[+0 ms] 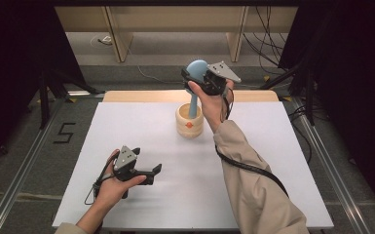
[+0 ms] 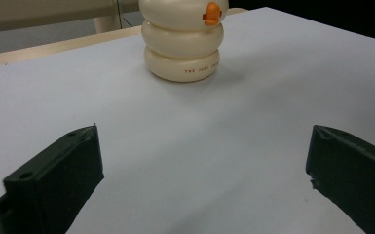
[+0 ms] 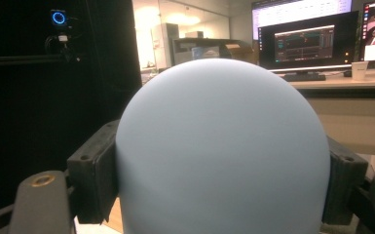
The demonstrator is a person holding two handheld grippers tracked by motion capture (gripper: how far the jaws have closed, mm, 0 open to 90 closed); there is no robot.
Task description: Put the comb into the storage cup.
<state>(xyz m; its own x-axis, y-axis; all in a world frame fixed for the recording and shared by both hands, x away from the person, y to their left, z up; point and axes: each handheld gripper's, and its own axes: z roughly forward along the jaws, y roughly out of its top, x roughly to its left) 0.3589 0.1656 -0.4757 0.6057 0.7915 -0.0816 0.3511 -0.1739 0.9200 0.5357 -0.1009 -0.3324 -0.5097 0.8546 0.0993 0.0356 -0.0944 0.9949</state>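
Observation:
A cream ribbed holder (image 1: 189,121) with a small orange mark stands at the middle back of the white table (image 1: 126,126). A pale blue tool (image 1: 195,83) with a rounded head stands upright in it, its stem going down into the holder. My right gripper (image 1: 196,74) is shut on that rounded head (image 3: 224,151), both jaws pressing its sides. My left gripper (image 1: 155,171) rests open low over the table's front left, pointing toward the holder (image 2: 182,41), with bare table between its jaws.
A wooden strip (image 1: 141,96) borders the table's far edge. Beyond it lie floor cables (image 1: 268,46) and wooden shelf legs (image 1: 119,46). Dark curtains flank both sides. The right gripper view looks at a desk with monitors (image 3: 307,41).

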